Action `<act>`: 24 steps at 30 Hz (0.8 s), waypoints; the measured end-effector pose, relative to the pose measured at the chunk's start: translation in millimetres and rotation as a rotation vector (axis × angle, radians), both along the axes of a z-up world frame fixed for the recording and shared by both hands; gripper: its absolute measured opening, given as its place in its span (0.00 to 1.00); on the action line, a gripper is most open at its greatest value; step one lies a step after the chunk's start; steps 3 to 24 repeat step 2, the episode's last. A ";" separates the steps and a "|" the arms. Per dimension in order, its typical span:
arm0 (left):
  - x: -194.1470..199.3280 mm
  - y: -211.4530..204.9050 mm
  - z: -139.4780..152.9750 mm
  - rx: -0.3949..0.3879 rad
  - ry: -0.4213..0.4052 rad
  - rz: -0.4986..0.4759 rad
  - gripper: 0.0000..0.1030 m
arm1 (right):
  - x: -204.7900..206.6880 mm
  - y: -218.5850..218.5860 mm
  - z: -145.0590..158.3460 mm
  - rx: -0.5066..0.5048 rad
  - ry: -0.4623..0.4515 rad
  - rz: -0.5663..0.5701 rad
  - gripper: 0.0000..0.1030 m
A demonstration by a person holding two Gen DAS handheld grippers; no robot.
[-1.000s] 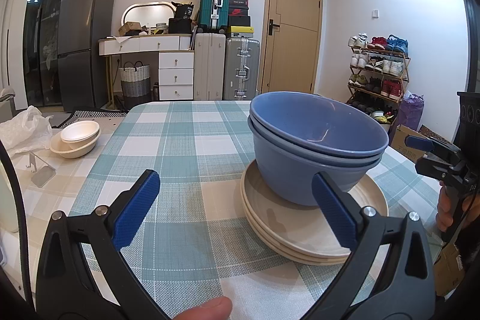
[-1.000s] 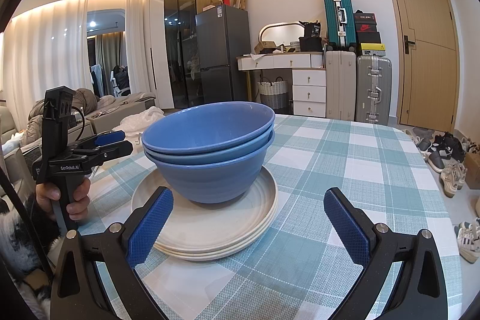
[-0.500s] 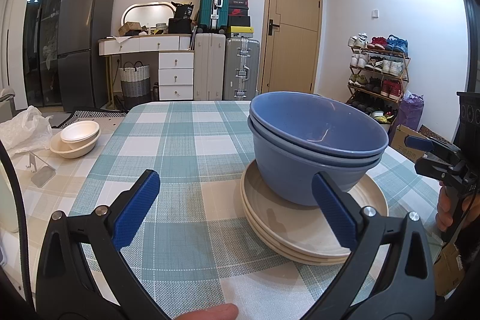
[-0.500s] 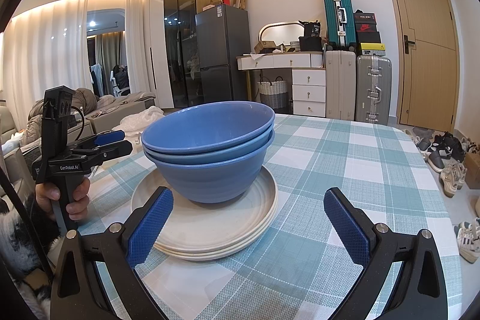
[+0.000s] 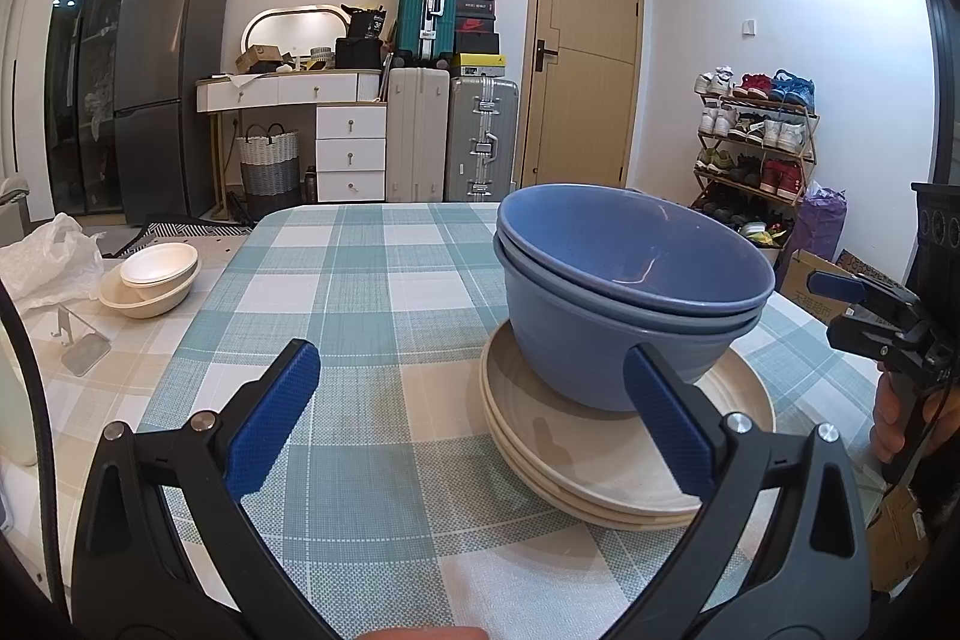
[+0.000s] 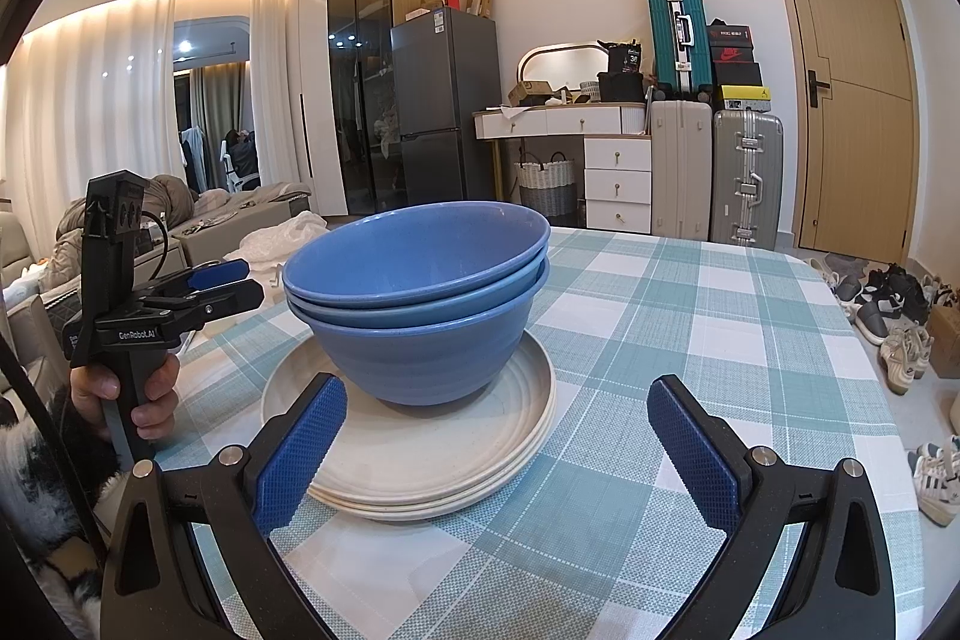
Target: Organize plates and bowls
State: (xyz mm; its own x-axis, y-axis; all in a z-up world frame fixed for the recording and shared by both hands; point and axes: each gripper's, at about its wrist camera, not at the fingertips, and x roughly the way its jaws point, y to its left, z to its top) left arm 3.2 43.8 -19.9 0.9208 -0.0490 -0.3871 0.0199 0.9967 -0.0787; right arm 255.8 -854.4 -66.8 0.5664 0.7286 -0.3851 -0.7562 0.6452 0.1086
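Three nested blue bowls (image 6: 420,304) sit on stacked cream plates (image 6: 420,454) on the checked tablecloth (image 5: 372,280). The left gripper (image 5: 474,418) and right gripper (image 6: 498,442) hover near the stack, jaws wide apart, holding nothing.

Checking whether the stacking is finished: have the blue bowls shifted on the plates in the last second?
No. The blue bowls sit at the same spot on the plates, and line up unchanged with the white drawers behind.

Thumb tip (image 5: 420,633) lower at frame edge.
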 end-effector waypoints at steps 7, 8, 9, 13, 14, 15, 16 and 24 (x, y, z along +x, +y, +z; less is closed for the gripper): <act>-0.1 0.1 0.0 0.000 0.000 0.000 0.98 | -0.1 0.0 0.0 0.000 0.000 -0.001 0.99; -0.1 0.1 0.0 0.000 0.000 0.000 0.98 | -0.1 0.0 0.0 0.000 0.000 -0.001 0.99; -0.1 0.1 0.0 0.000 0.000 0.000 0.98 | -0.1 0.0 0.0 0.000 0.000 -0.001 0.99; -0.1 0.1 0.0 0.000 0.000 0.000 0.98 | -0.1 0.0 0.0 0.000 0.000 -0.001 0.99; -0.1 0.1 0.0 0.000 0.000 0.000 0.98 | -0.1 0.0 0.0 0.000 0.000 -0.001 0.99; -0.1 0.1 0.0 0.000 0.000 0.000 0.98 | -0.1 0.0 0.0 0.000 0.000 -0.001 0.99; -0.1 0.1 0.0 0.000 0.000 0.000 0.98 | -0.1 0.0 0.0 0.000 0.000 -0.001 0.99; -0.1 0.1 0.0 0.000 0.000 0.000 0.98 | -0.1 0.0 0.0 0.000 0.000 -0.001 0.99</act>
